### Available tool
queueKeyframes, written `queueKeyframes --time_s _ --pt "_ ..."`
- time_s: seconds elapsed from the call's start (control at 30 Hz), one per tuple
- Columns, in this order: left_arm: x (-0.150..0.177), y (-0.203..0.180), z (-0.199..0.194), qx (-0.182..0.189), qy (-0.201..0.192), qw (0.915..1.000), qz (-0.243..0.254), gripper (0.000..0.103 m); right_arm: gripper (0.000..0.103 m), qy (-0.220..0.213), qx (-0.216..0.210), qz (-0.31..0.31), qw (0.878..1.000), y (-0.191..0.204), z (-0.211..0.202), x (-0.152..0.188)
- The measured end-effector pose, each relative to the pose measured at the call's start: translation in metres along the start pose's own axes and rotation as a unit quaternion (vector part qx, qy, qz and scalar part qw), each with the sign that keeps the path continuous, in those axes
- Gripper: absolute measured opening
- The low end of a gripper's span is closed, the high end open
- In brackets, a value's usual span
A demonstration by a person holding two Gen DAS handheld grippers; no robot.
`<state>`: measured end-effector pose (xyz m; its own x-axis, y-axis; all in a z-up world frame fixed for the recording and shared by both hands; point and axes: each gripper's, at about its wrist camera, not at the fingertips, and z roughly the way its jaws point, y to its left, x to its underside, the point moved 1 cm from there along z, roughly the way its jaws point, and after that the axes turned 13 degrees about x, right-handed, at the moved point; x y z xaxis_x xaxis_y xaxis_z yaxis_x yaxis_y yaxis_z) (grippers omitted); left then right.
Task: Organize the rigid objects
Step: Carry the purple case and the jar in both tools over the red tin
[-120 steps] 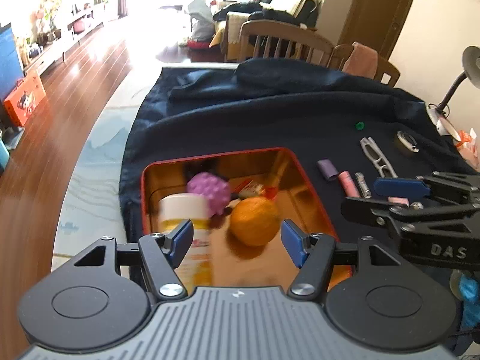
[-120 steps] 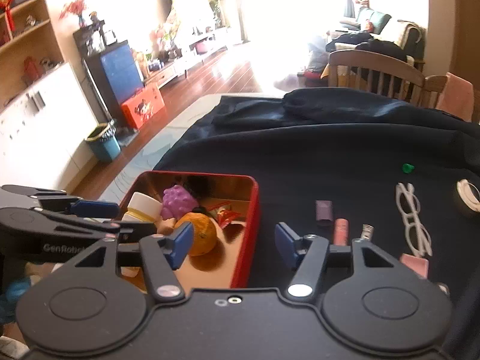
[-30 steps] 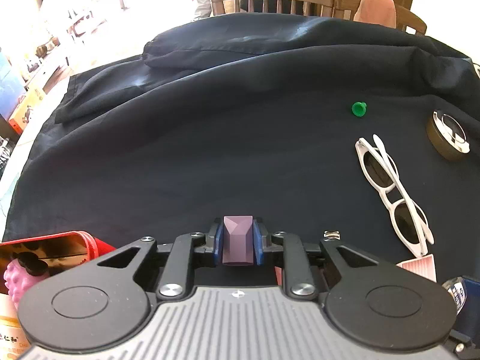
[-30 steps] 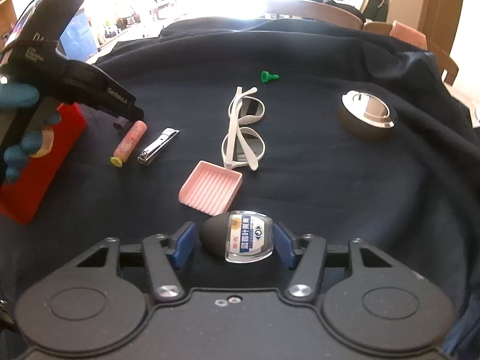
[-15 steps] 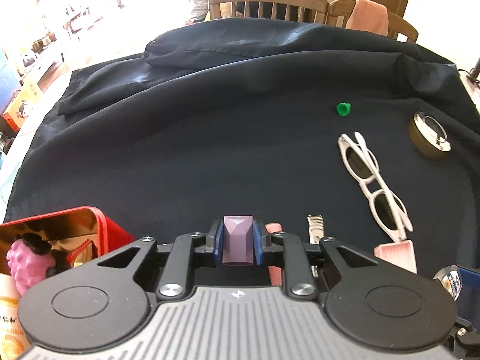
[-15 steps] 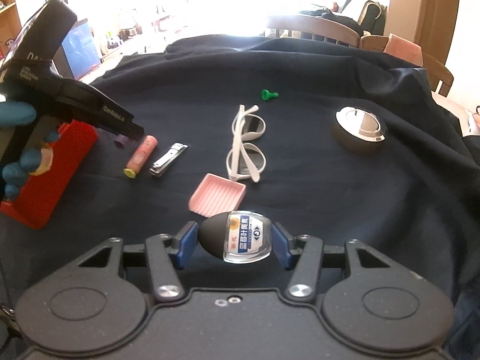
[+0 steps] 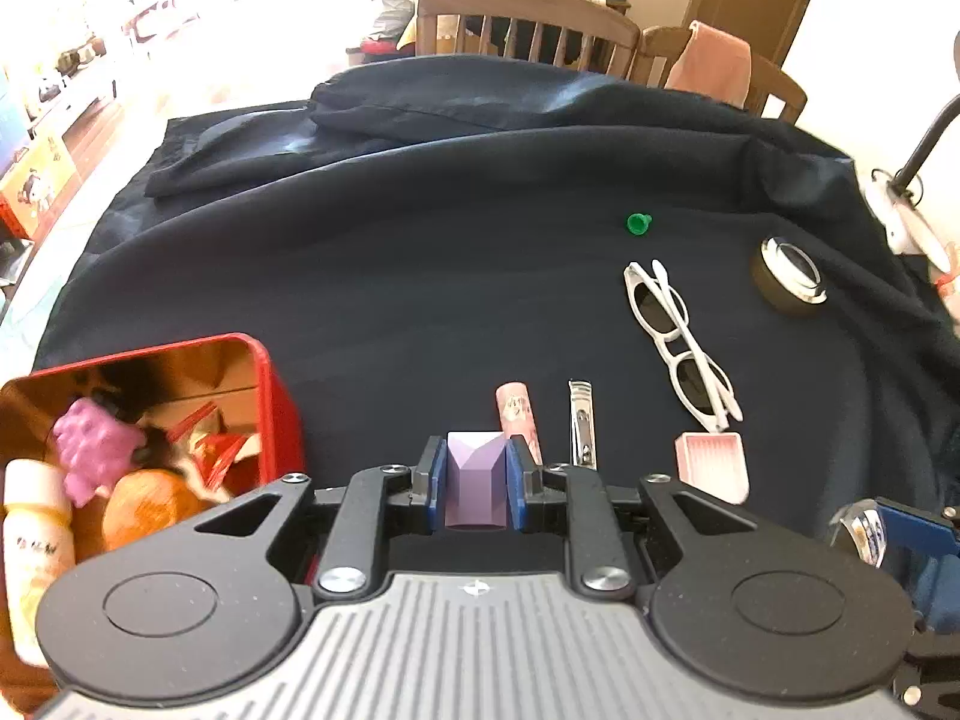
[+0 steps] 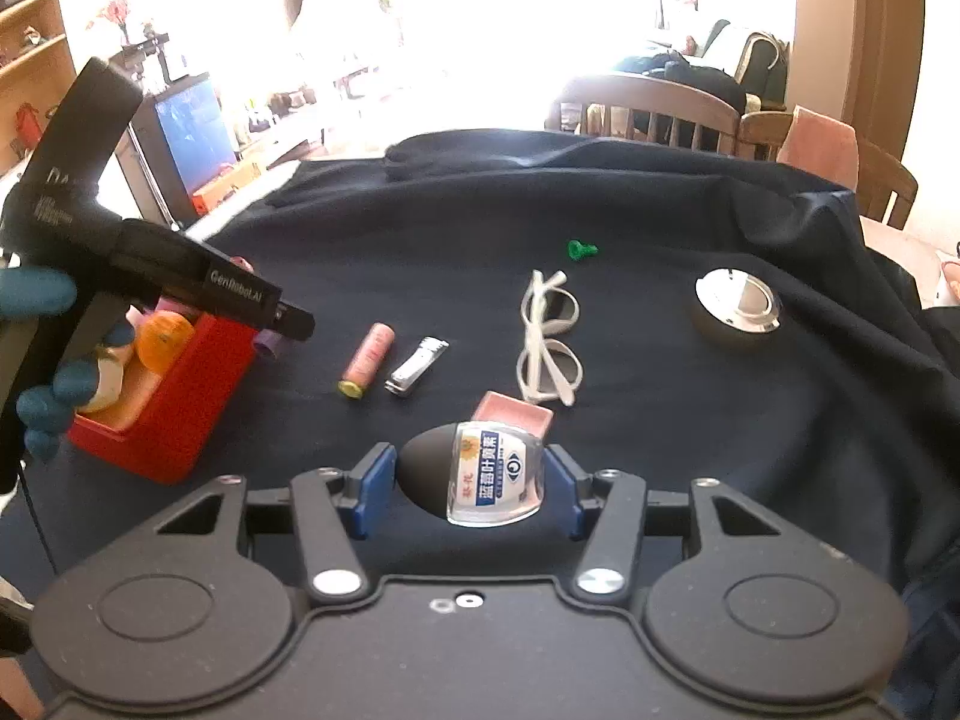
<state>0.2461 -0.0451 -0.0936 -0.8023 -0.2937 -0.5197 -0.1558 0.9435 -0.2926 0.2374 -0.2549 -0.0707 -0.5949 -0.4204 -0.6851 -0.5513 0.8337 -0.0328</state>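
My left gripper (image 7: 476, 480) is shut on a small purple block (image 7: 474, 483), held above the dark cloth just right of the red tin box (image 7: 279, 402). The tin holds an orange (image 7: 150, 507), a pink bumpy toy (image 7: 96, 450) and a white bottle (image 7: 36, 546). My right gripper (image 8: 471, 492) is shut on a black oval case with a clear labelled lid (image 8: 495, 480), held above the cloth. In the right wrist view the left gripper (image 8: 273, 336) hangs beside the red tin box (image 8: 180, 408).
On the dark tablecloth lie a pink tube (image 8: 367, 367), nail clippers (image 8: 416, 366), white sunglasses (image 8: 549, 339), a pink tray (image 8: 510, 414), a green peg (image 8: 581, 249) and a round metal-topped tin (image 8: 737, 303). Wooden chairs (image 7: 528, 24) stand behind the table.
Both grippers have pulled back and risen with their objects still held. The left one has shifted toward the red tin, which shows more of itself now.
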Motion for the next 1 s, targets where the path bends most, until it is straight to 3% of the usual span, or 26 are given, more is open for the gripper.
queueKeyframes --time_s 0.43,1.0 --pt "0.023 0.025 -0.060 0.018 -0.022 0.9996 -0.010 0.020 0.053 -0.019 -0.027 -0.018 0.999 0.047 -0.026 -0.008" --pt "0.038 0.104 -0.110 0.013 -0.030 0.9991 -0.026 0.020 0.053 -0.023 -0.044 -0.058 0.997 0.144 -0.028 -0.019"
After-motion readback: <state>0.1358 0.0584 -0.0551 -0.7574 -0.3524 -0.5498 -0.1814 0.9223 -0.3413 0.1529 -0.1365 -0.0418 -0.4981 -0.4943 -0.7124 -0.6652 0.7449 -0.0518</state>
